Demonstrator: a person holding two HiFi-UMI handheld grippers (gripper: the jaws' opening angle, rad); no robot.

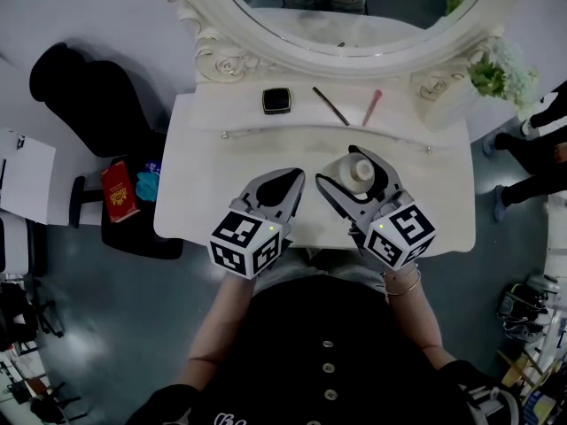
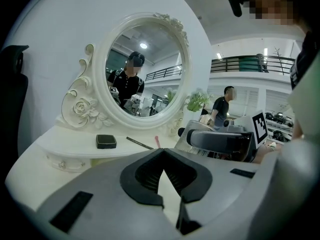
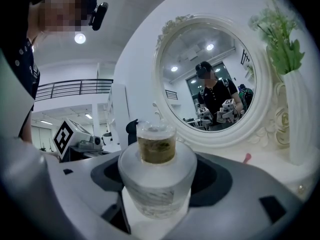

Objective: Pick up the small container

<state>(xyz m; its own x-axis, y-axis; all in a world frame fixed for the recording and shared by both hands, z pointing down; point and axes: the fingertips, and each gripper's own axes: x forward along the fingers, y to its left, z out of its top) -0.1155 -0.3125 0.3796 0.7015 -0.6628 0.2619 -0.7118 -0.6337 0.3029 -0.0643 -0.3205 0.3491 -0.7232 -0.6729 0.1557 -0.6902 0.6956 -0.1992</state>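
Small container [image 1: 359, 172] between right gripper [image 1: 339, 166] jaws; contact unclear, base hidden.

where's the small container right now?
Head view: the small container stands on the white vanity table, right of centre, between the jaws of the right gripper, nearer the person than the pink pencil on the shelf.

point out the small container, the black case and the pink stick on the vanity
small container [image 3: 156, 181]: right gripper view, on its frosted lower body
black case [image 1: 276, 100]: head view, middle of its lid
pink stick [image 1: 372, 107]: head view, middle of its length
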